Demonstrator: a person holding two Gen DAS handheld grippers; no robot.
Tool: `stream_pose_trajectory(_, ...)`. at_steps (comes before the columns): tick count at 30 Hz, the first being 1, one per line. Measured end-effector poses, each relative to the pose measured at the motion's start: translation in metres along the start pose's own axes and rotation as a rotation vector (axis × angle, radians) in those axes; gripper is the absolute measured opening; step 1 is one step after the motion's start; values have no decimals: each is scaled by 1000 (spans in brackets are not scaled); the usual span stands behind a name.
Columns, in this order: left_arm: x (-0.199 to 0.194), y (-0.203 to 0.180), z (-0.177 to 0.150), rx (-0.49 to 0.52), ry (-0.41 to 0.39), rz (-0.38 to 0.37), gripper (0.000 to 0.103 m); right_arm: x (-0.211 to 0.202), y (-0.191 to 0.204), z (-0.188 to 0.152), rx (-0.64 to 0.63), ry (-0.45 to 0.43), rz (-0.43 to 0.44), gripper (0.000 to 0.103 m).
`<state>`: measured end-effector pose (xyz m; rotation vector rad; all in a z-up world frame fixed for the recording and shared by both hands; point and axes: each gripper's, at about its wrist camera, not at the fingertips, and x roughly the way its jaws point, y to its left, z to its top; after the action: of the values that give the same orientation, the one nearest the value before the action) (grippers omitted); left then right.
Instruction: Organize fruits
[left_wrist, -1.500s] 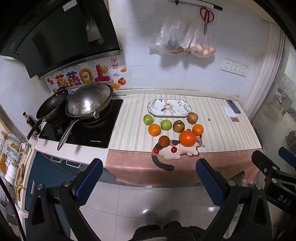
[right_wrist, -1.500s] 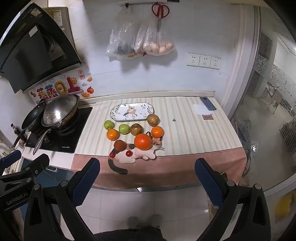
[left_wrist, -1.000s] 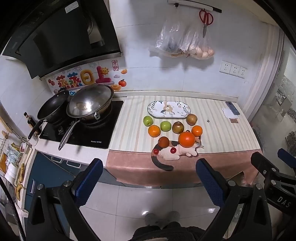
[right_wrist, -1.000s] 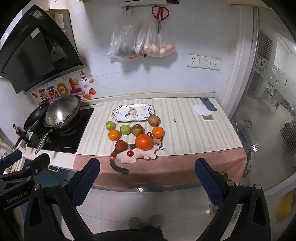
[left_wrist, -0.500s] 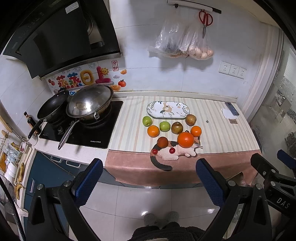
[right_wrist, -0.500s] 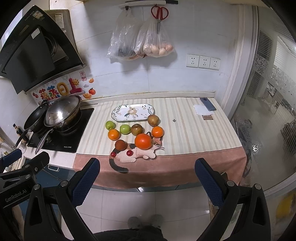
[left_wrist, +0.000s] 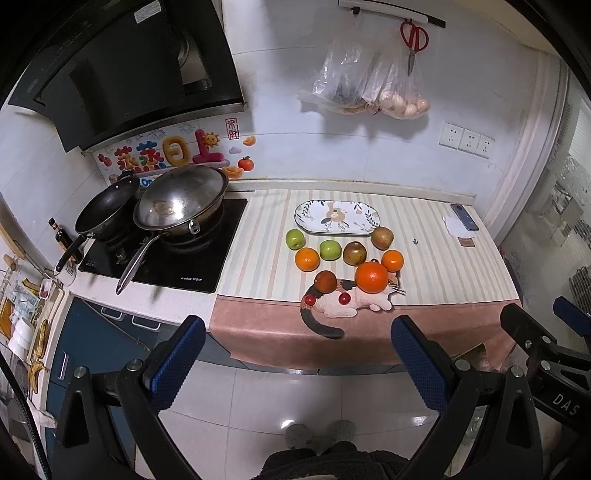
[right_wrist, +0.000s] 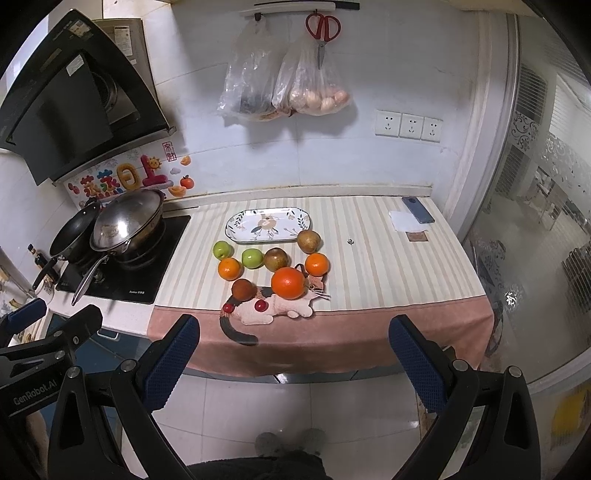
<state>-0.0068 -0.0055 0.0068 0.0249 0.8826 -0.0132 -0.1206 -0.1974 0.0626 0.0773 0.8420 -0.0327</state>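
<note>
Several fruits lie on the striped counter mat: a large orange, two green apples, smaller oranges, brownish pears and small red fruits. An empty oval patterned plate sits just behind them. My left gripper and right gripper are both open and empty, held over the floor well in front of the counter.
A steel wok and a black pan sit on the hob at left. A phone and paper lie at the counter's far right. Bags and scissors hang on the wall. A glass door stands at right.
Both views have shifted only slightly; the grippers stay open and back from the counter. The fruits have not moved.
</note>
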Motion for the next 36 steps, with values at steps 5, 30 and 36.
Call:
stream_pose_trajectory(5, 0, 0, 0, 1, 1, -2, 103, 1, 0, 0, 0, -3, -3, 103)
stream_pose_trajectory(30, 0, 2, 0, -2, 0, -6, 103, 4, -2, 2, 3, -2, 4, 103)
stream_pose_trajectory(36, 0, 2, -1, -1, -3, -5, 103, 4, -3, 1, 1, -3, 7, 103)
